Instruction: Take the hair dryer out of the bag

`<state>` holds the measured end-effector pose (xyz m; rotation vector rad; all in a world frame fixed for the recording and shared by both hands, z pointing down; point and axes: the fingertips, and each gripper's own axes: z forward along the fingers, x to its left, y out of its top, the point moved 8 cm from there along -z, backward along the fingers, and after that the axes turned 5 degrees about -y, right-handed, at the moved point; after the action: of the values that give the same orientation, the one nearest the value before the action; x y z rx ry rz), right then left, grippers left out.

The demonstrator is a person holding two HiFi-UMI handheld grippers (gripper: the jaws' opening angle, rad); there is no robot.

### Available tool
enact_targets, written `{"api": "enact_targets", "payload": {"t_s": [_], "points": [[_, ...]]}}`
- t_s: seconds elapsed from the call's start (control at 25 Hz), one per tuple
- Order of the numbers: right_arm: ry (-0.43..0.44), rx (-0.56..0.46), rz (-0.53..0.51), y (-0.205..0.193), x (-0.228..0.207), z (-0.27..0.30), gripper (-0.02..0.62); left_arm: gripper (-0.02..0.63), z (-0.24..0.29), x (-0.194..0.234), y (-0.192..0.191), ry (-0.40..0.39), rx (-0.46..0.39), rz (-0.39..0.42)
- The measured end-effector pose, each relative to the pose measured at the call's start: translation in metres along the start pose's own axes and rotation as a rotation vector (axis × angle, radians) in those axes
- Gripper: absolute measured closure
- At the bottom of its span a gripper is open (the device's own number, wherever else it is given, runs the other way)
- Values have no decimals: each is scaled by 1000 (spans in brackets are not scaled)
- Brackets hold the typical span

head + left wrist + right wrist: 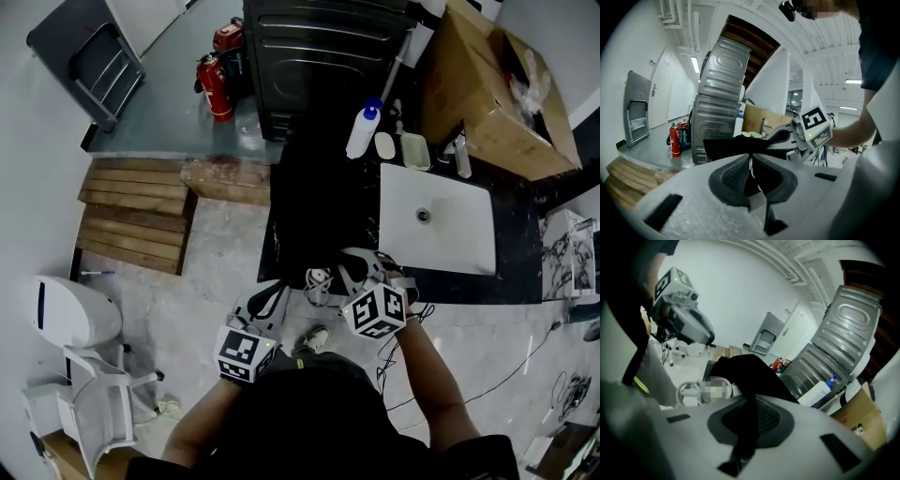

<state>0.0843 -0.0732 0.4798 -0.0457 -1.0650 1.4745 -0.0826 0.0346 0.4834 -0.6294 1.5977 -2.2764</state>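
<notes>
Head view: the left gripper (272, 292) and right gripper (352, 265) sit side by side at the near edge of the black bench (441, 284), left of the white sink (469, 246). Between them shows a white hair dryer (319, 279) with a looped cord. In this view the black bag merges with the dark bench top, so its outline cannot be traced. The left gripper view resolves it: jaws together, clamped on a fold of the bag (736, 144). The thin black fabric is drawn taut across to the right gripper, with a pale strip caught in the pinch. Right gripper view: jaws likewise closed on the black fabric, which bunches into a mound ahead of them. The hair dryer pokes out at the left of that mound, white and rounded, cord looped by it, part of it blurred. Whether it lies in the bag's mouth or just beside it cannot be told. Only the head view shows the wooden pallet (131, 220). Both gripper views show the ribbed grey metal appliance (719, 108) behind the bench.
</notes>
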Motion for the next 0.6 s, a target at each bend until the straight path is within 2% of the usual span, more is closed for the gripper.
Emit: {"api": "enact_targets", "payload": {"t_s": [0.12, 0.28, 0.44, 0.6], "points": [[-3, -22, 37, 4, -6, 0, 578, 581, 13, -3, -2, 4, 45, 6], [-14, -49, 73, 10, -15, 0, 578, 578, 33, -11, 4, -9, 62, 23], [-17, -74, 94, 15, -20, 0, 579, 520, 54, -23, 3, -30, 98, 10], [-20, -102, 109, 20, -25, -1, 579, 479, 70, -27, -1, -19, 152, -31]]}}
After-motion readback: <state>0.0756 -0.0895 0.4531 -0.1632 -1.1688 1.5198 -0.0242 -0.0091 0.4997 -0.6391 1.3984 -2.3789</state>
